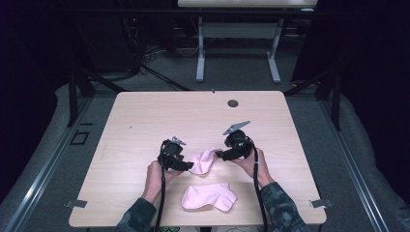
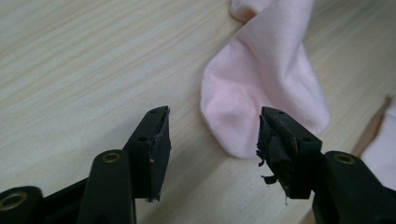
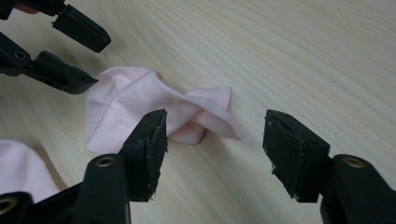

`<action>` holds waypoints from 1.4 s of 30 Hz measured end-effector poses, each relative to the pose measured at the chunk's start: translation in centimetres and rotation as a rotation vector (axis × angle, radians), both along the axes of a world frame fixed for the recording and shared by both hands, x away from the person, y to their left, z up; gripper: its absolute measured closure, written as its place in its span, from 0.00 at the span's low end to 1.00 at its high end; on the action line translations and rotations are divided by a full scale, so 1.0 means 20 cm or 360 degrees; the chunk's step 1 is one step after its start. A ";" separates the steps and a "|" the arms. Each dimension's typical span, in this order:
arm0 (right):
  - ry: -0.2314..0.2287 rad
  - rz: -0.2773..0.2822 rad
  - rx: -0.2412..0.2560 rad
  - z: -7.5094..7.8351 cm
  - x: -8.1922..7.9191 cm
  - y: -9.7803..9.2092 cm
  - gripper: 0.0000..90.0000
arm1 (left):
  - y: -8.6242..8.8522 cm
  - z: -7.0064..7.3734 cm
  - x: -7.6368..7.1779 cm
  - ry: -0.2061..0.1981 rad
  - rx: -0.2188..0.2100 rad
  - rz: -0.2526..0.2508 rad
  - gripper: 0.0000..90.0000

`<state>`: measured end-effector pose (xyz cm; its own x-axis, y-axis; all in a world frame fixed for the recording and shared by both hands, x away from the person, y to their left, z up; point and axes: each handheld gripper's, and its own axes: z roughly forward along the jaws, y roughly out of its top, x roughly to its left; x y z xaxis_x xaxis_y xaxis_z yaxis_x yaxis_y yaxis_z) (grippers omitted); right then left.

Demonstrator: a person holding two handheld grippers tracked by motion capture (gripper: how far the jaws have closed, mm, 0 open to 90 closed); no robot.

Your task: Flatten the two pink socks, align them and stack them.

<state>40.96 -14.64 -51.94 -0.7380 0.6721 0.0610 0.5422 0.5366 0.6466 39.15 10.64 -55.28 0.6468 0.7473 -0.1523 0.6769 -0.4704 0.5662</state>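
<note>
Nearest the person, a flat pink sock (image 1: 209, 197) lies on the surface (image 1: 145, 121), just behind both tools and untouched; it shows as a pale corner at the edge of each gripper view. Ahead of it, the left tool (image 1: 186, 166) hangs released, its jaws spread with nothing between them; the rounded end of a second, crumpled sock (image 2: 266, 93) sits just beyond and between those jaws, close to contact though not gripped. The right tool (image 1: 220, 154) is likewise released, jaws wide; the twisted, folded-over end of that same sock (image 3: 154, 105) lies just past its left jaw, and the left tool's spread jaws show beyond it at the far end. So the crumpled sock rests between the two tools, each facing one end. By its look the fabric is light, soft and limp; it would likely sag and bunch, so a pinch on the doubled cloth at each end, low to the surface, seems the surest hold.
</note>
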 end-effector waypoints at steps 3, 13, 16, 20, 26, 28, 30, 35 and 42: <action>0.0041 0.0023 -0.0018 -0.02 0.04 0.02 0.50 | -0.02 -0.02 0.03 0.0046 0.0024 0.0003 0.57; 0.0105 0.0061 -0.0072 -0.08 0.06 0.04 0.83 | -0.07 -0.03 0.05 0.0027 0.0114 -0.0048 0.85; 0.0110 0.0063 -0.0083 -0.10 0.06 0.05 0.91 | -0.08 -0.03 0.05 0.0022 0.0131 -0.0061 0.91; 0.0105 0.0054 -0.0067 -0.10 0.05 0.05 0.99 | -0.08 -0.03 0.04 0.0003 0.0139 -0.0081 0.99; 0.0068 0.0016 -0.0032 -0.08 0.03 0.02 1.00 | -0.06 -0.02 0.04 -0.0024 0.0096 -0.0062 0.99; 0.0046 0.0009 -0.0026 -0.07 0.02 0.01 0.99 | -0.06 -0.01 0.03 -0.0045 0.0089 -0.0058 0.99; 0.0035 0.0016 -0.0032 -0.06 0.01 0.00 0.89 | -0.05 0.00 0.03 -0.0059 0.0084 -0.0055 0.99; 0.0027 0.0165 -0.0164 -0.08 0.02 0.06 0.54 | -0.04 0.00 0.04 -0.0059 0.0079 -0.0051 0.99; -0.0010 0.0185 -0.0181 -0.13 0.06 0.11 0.83 | -0.03 0.01 0.04 -0.0072 0.0051 -0.0042 0.99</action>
